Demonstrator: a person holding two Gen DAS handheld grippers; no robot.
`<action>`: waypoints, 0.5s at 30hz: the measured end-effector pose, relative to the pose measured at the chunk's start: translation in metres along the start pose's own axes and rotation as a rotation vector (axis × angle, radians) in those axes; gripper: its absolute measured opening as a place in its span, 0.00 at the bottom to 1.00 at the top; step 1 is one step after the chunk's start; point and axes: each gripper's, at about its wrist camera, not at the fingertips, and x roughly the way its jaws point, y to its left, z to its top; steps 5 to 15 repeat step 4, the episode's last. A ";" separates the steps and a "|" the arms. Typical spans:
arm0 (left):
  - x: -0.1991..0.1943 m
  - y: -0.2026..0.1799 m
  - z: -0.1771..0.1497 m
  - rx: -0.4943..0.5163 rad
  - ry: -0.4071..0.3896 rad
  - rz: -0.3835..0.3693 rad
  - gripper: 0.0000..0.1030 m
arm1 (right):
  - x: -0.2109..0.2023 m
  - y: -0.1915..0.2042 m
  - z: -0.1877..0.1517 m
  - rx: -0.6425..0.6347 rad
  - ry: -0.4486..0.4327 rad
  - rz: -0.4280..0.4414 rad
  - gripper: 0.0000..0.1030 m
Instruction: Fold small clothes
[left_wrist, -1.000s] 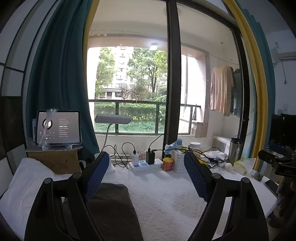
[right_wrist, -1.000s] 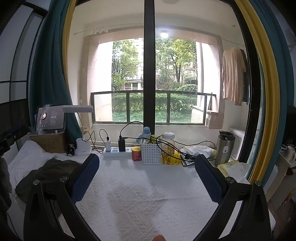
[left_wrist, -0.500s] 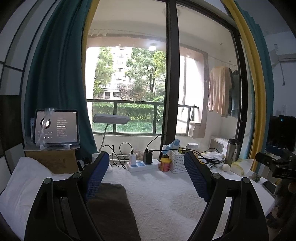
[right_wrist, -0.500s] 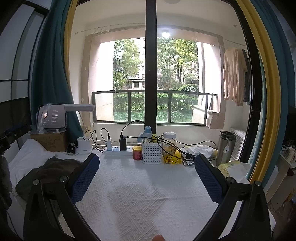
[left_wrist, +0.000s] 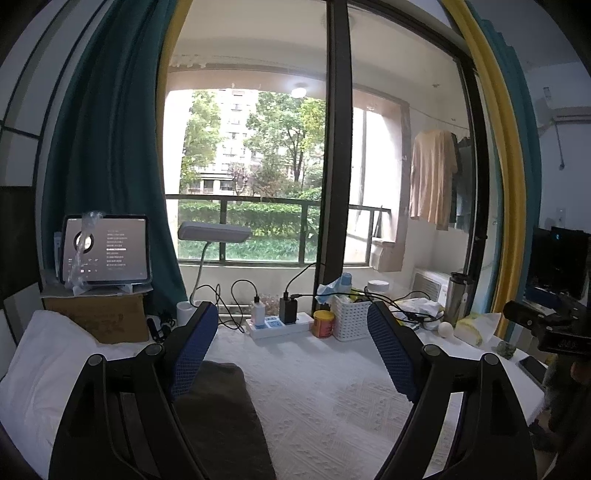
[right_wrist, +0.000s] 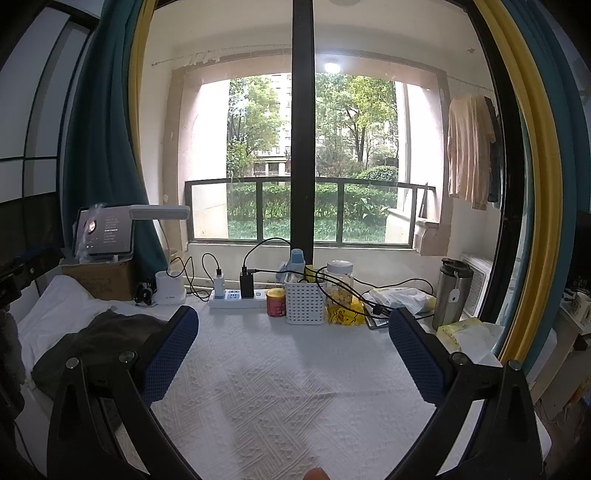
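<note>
A dark brown-grey garment (left_wrist: 218, 417) lies on the white textured cloth (left_wrist: 325, 398), below and just right of my left gripper's left finger. My left gripper (left_wrist: 291, 350) is open, held above the table with nothing between its blue pads. In the right wrist view the same dark garment (right_wrist: 92, 343) lies crumpled at the left, partly behind the left finger. My right gripper (right_wrist: 291, 354) is open over the bare white cloth (right_wrist: 280, 387). At the right edge of the left wrist view the other gripper's black body (left_wrist: 546, 328) shows.
Along the table's far edge stand a desk lamp (right_wrist: 162, 254), a power strip (right_wrist: 236, 295) with chargers and cables, a red tin (right_wrist: 276, 302), a white basket (right_wrist: 304, 301), a jar (right_wrist: 339, 291) and a steel flask (right_wrist: 452, 291). A tablet (left_wrist: 105, 251) sits on a cardboard box at the left. A white pillow (left_wrist: 44, 365) lies beside it.
Both views have shifted only slightly; the left view has tilted up a little. Both grippers stay open and the garment has not moved.
</note>
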 end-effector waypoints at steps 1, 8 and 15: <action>-0.001 -0.001 0.000 0.003 -0.001 -0.002 0.83 | 0.000 0.000 0.000 0.000 0.000 0.001 0.99; 0.000 -0.004 0.001 0.011 -0.001 -0.009 0.83 | 0.000 -0.001 0.000 0.001 0.001 0.002 0.99; 0.000 -0.004 0.001 0.011 -0.001 -0.009 0.83 | 0.000 -0.001 0.000 0.001 0.001 0.002 0.99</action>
